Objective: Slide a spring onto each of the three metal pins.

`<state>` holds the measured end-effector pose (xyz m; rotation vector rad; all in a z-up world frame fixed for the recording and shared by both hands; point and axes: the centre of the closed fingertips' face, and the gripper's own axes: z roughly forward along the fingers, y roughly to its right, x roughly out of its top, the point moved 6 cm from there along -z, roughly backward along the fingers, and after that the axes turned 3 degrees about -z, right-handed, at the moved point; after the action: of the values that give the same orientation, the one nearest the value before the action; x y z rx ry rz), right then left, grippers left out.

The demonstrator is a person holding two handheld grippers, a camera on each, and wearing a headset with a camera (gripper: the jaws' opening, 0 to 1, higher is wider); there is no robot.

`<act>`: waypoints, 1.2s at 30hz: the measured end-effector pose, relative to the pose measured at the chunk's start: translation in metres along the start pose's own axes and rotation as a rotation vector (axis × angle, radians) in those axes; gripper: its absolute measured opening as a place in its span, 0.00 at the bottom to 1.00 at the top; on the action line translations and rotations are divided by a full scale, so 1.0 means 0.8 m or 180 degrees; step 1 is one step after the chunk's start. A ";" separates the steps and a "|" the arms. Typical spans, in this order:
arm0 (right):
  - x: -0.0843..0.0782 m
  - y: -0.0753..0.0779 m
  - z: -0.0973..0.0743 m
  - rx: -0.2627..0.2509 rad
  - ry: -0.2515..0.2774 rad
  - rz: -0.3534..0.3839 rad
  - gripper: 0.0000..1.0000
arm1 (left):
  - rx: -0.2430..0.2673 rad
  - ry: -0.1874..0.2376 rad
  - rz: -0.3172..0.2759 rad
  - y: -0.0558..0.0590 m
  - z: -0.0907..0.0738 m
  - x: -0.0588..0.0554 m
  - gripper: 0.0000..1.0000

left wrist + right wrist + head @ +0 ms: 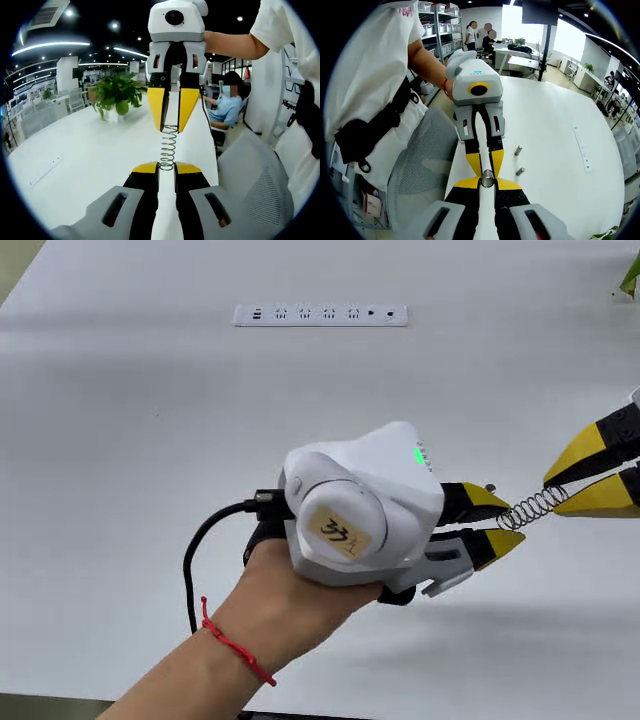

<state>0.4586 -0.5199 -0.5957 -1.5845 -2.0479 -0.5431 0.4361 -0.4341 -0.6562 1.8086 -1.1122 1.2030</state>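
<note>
The head view looks down from close above at the flat white table [150, 440]. The left gripper view sits low and looks along the table top at the yellow-tipped right gripper [170, 129], and the right gripper view looks back the other way at the white left gripper [487, 172], very near. All three see the thin coiled metal spring [530, 508].

spring [532, 508] silver | left hand-held gripper [497, 524] white, yellow-tipped | table [150, 440] white

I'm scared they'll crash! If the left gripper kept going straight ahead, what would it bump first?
The spring held at its tips comes first; right behind it, probably the right gripper, facing it head-on.
</note>
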 end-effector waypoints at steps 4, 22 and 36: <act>0.001 0.000 0.000 -0.0003 -0.0009 -0.0005 0.06 | 0.0003 -0.0006 0.0007 0.000 -0.001 -0.001 0.07; 0.003 -0.001 -0.001 -0.0007 -0.0004 -0.0036 0.06 | -0.0042 0.0052 -0.0062 0.001 -0.001 -0.001 0.06; 0.007 -0.003 -0.001 0.0021 0.0038 -0.0053 0.12 | -0.0079 0.0127 -0.0107 0.003 -0.001 0.002 0.06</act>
<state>0.4556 -0.5169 -0.5918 -1.5579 -2.0539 -0.5500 0.4341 -0.4346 -0.6540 1.7703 -1.0657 1.1957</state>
